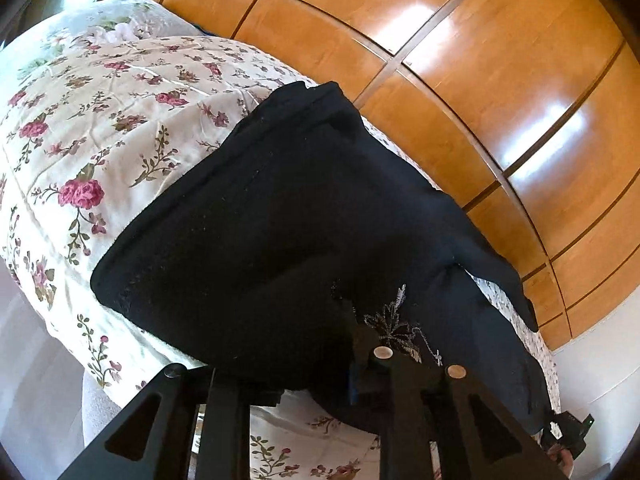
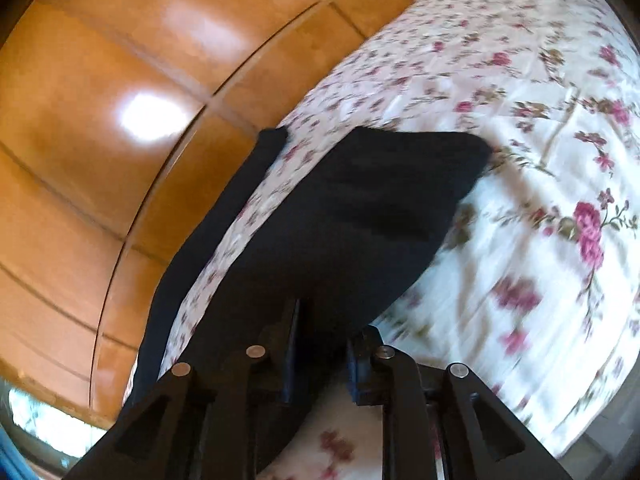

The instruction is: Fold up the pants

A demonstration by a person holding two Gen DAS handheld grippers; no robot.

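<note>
Black pants [image 1: 280,220] lie on the floral bedspread [image 1: 100,120], one leg trailing along the bed's edge toward the wardrobe. A silver leaf embroidery [image 1: 394,326] shows near my left gripper [image 1: 320,384]. The left jaws stand wide apart, with black cloth draped over the right finger [image 1: 362,372]; whether it grips is unclear. In the right wrist view the pants [image 2: 360,220] run forward from my right gripper [image 2: 322,364], whose jaws are close together with black cloth between them. A narrow black strip [image 2: 224,216] lies along the bed's edge.
A glossy wooden wardrobe [image 1: 480,80] stands close beside the bed, and shows in the right wrist view [image 2: 100,120]. Floral bedspread [image 2: 520,160] stretches wide to the right. A pillow [image 1: 100,24] lies at the far end. The right gripper [image 1: 568,428] shows at the pants' lower right end.
</note>
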